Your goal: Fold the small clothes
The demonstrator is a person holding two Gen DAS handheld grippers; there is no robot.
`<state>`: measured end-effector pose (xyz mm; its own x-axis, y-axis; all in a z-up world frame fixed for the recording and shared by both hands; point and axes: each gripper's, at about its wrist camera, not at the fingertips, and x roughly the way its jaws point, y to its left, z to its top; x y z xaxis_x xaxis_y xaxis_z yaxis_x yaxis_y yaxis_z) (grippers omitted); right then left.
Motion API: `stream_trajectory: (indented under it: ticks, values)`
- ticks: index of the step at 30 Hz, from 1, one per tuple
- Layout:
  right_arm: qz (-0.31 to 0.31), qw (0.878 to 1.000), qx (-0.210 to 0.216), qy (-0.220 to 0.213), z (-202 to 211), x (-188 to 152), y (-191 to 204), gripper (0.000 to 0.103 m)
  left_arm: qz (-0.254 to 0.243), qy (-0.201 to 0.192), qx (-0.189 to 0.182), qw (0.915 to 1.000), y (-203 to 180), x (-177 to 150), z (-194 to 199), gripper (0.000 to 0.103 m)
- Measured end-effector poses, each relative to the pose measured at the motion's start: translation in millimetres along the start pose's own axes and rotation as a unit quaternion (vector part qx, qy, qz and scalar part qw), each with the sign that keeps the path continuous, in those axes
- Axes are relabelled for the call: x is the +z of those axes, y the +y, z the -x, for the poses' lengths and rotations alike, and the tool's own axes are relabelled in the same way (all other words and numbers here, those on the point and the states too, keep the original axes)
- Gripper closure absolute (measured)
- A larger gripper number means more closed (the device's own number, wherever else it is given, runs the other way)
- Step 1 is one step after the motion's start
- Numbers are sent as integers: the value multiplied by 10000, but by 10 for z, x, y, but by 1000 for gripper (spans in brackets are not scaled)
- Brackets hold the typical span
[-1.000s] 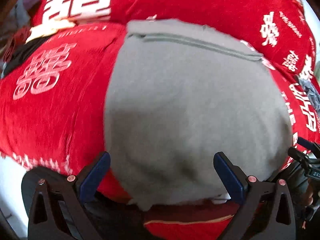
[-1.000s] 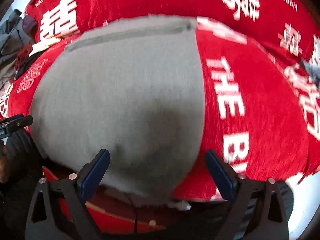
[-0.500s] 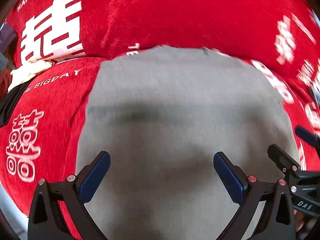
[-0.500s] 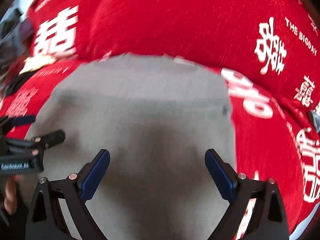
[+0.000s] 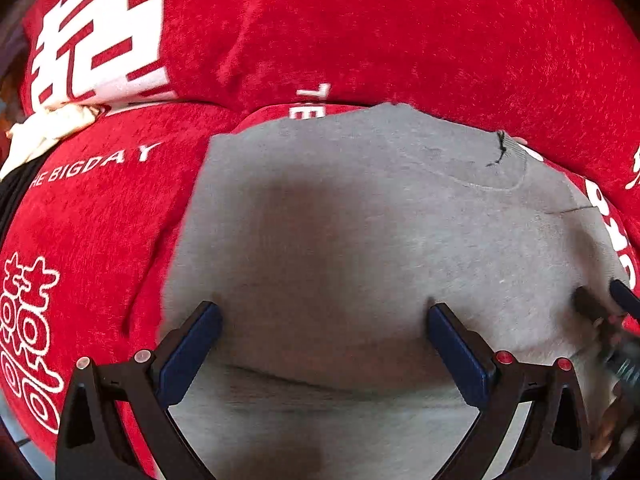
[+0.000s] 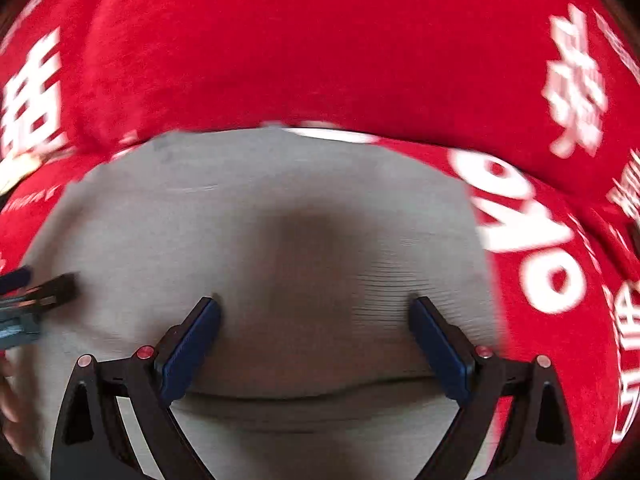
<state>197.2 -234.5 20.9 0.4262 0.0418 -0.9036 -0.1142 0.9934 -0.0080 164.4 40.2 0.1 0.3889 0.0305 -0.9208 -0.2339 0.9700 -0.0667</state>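
Now the grey garment [image 5: 360,220] lies flat on the red printed cover [image 5: 100,220].
Left gripper [image 5: 320,316] and right gripper [image 6: 314,312] hover over its near part, jaws spread, holding nothing; pinching only the top layer could skew the fold.

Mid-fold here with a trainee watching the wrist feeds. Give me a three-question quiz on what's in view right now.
1. True or false: the left gripper has its jaws clamped on cloth.
2. Which garment lies under both grippers: A, a grey garment; B, a blue towel; C, a striped sock?
3. Fill in: the garment lies on a ____ cover printed with white characters.

Key
1. False: both the left gripper and the right gripper stand wide open above the fabric.
2. A.
3. Red.
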Motion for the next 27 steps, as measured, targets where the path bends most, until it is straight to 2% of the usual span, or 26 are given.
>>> stream_trajectory:
  ticks: [3,6,9,12,14,15,16,19,22,25,27]
  values:
    - [43,9991,-339,-252,312,-129,-123,6,320,-65,-57,9995,222,-145,206,0]
    - [-3,9995,142,-272,585,-465,-301,6,423,-154,-248,9987,375,-503,400,0]
    - [15,9994,312,-176,668,-838,-336,6,416,-74,-418,9982,385,-823,427,0]
    - [201,9990,334,-240,710,-1039,-303,6,60,-339,-83,9994,304,-1080,471,0]
    - [306,9987,381,-110,712,-1168,-248,6,-64,-540,-55,9985,305,-1212,515,0]
    - [379,9985,380,-52,713,-1242,-237,6,-62,-522,-69,9986,343,-1258,529,0]
    - [457,9982,335,-205,774,-1322,-253,5,-31,-475,-112,9988,383,-1296,547,0]
    - [267,9991,320,-111,962,-1542,-417,5,233,-67,-375,9990,613,-1420,623,0]
    - [205,9995,233,40,1160,-1857,-556,5,472,-17,-408,9981,830,-1676,778,0]
    - [159,9991,344,171,1308,-2247,-607,5,709,346,-677,9946,897,-2025,758,0]
    - [278,9985,332,329,1363,-2473,-536,5,480,77,-434,9979,793,-2215,804,0]
